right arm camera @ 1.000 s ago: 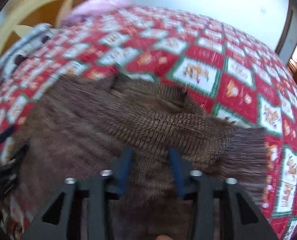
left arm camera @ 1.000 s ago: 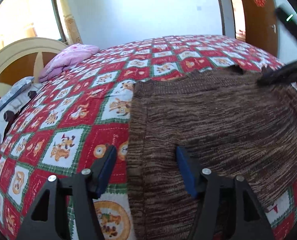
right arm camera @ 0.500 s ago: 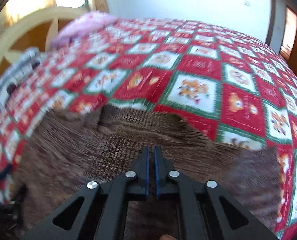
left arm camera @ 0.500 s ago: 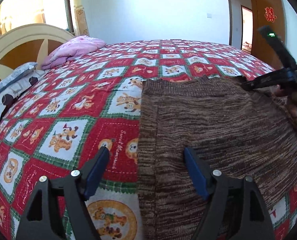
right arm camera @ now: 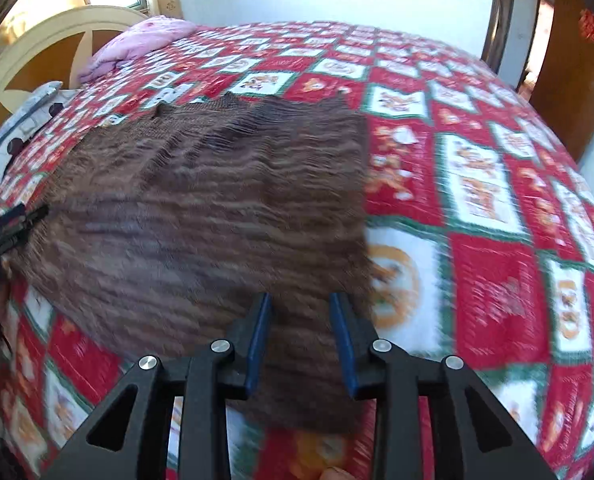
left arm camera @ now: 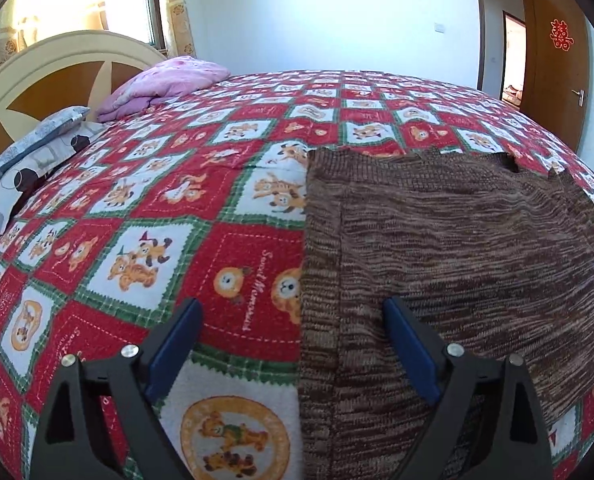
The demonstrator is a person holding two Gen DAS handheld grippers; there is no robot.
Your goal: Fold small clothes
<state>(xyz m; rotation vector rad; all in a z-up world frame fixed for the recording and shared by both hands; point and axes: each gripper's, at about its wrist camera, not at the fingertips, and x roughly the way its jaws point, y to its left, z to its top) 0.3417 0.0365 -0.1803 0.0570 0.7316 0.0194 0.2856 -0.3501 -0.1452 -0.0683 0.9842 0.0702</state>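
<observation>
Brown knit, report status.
Left gripper open, jaws just widened, straddling the brown knit edge. Right gripper just opened, nothing pinched. Knit flat on bedspread. Nothing in the way.

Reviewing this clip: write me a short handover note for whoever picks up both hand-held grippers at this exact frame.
Left hand-held gripper: open, jaws just widened, straddling the left edge of the brown knitted garment, not gripping.
Right hand-held gripper: jaws just opening, parted over the garment's near right corner, nothing pinched.
Garment lies flat on the red patterned bedspread, apparently folded into a rough rectangle.
Left: further folds if needed; smooth the uneven far edge.
</observation>
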